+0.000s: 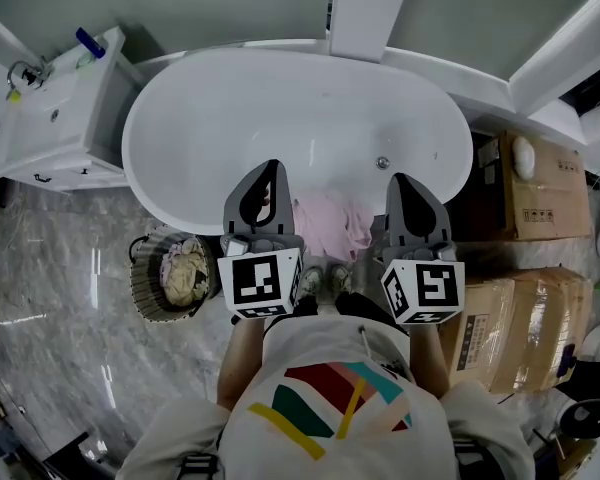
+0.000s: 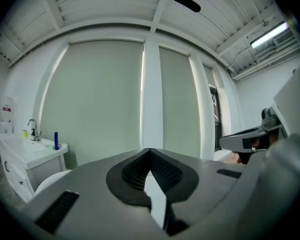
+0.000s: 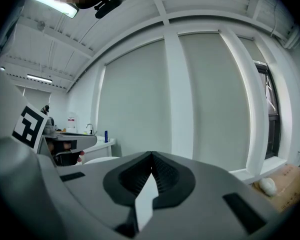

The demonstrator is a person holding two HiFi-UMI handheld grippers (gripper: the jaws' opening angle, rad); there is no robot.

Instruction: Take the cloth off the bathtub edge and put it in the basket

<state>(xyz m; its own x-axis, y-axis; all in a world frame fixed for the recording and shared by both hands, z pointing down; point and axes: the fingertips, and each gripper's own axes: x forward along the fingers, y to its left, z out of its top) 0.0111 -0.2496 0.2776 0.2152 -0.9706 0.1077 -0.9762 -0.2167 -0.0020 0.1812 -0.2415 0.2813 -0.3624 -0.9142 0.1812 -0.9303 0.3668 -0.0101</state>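
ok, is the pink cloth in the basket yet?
No, the pink cloth lies draped over the bathtub edge, apart from the basket.

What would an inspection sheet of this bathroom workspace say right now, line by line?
Surface: white bathtub on grey marble floor.
Job's things: pink cloth draped over the tub's near edge; wicker basket on the floor left of it, holding laundry.
Clutter: cardboard boxes right of the tub.
Grippers: left gripper and right gripper both shut, empty, flanking the cloth.
Cables: nothing seen.
Surroundings: sink vanity at left.
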